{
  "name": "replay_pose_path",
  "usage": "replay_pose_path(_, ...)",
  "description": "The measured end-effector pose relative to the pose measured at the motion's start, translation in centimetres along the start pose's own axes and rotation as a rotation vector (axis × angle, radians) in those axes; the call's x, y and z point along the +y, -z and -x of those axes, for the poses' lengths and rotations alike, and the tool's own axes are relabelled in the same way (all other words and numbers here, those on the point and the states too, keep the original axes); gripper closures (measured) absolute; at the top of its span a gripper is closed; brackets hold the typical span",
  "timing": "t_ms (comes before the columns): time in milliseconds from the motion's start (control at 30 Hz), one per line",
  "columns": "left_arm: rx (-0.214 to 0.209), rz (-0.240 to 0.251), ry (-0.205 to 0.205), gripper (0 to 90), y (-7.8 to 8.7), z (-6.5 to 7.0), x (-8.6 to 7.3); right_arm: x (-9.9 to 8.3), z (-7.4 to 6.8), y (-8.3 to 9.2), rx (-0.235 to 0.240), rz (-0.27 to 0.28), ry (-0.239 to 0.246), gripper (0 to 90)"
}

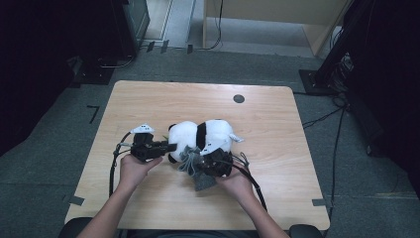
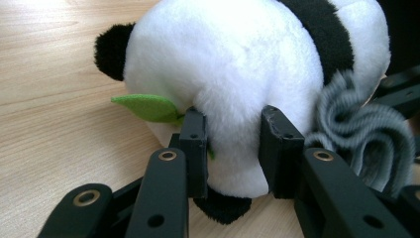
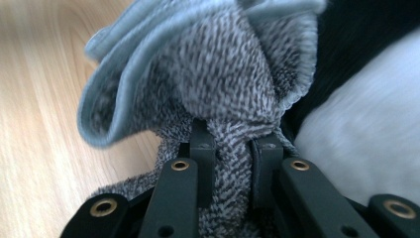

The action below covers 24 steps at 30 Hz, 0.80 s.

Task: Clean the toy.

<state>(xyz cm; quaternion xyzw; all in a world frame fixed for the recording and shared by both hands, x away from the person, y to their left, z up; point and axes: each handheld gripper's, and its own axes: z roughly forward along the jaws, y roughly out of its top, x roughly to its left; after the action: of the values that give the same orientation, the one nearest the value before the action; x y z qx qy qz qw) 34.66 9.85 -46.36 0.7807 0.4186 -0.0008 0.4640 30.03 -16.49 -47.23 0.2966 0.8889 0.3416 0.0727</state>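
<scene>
A black-and-white panda plush [image 1: 203, 137] lies on the wooden table [image 1: 277, 129], with a green felt leaf [image 2: 148, 107] at its head end. My left gripper [image 1: 169, 147] comes in from the left and is shut on a white part of the panda plush [image 2: 233, 99], which bulges between the two pads [image 2: 195, 144]. My right gripper [image 1: 204, 159] sits at the panda's near side, shut on a bunched grey knitted cloth [image 1: 192, 163]. In the right gripper view the grey cloth [image 3: 218, 79] is pinched tight between the jaws, right against the plush [image 3: 366, 139].
A small black round mark [image 1: 238, 98] lies near the table's far edge. Cables [image 1: 115, 166] trail from both grippers toward the near edge. Dark stands and cabling stand on the floor to the right [image 1: 327, 74].
</scene>
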Motion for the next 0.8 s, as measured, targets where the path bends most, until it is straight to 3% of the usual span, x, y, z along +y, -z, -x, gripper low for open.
replay_pose_path(100, -0.001, 0.0, 0.0, 67.3, 0.0, 0.0, 0.0, -0.5, 0.1, -0.9, -0.007, -0.048, 0.0, 77.7)
replay_pose_path(333, 0.001, 0.004, 0.001, 67.2, 0.0, -0.1, 0.0, -0.2, 0.1, -0.4, 0.025, -0.05, -0.012, 77.4)
replay_pose_path(433, 0.001, 0.006, 0.002, 67.1, 0.1, -0.1, 0.0, 0.3, -0.1, 0.7, 0.054, -0.009, -0.016, 77.3)
replay_pose_path(567, 0.001, 0.006, -0.003, 67.1, 0.1, 0.0, 0.0, 1.3, 0.0, 3.1, 0.074, 0.087, -0.027, 77.2)
replay_pose_path(800, 0.0, 0.006, -0.004, 67.0, 0.1, 0.0, 0.0, 2.6, 1.4, 7.7, 0.034, 0.212, -0.055, 76.9)
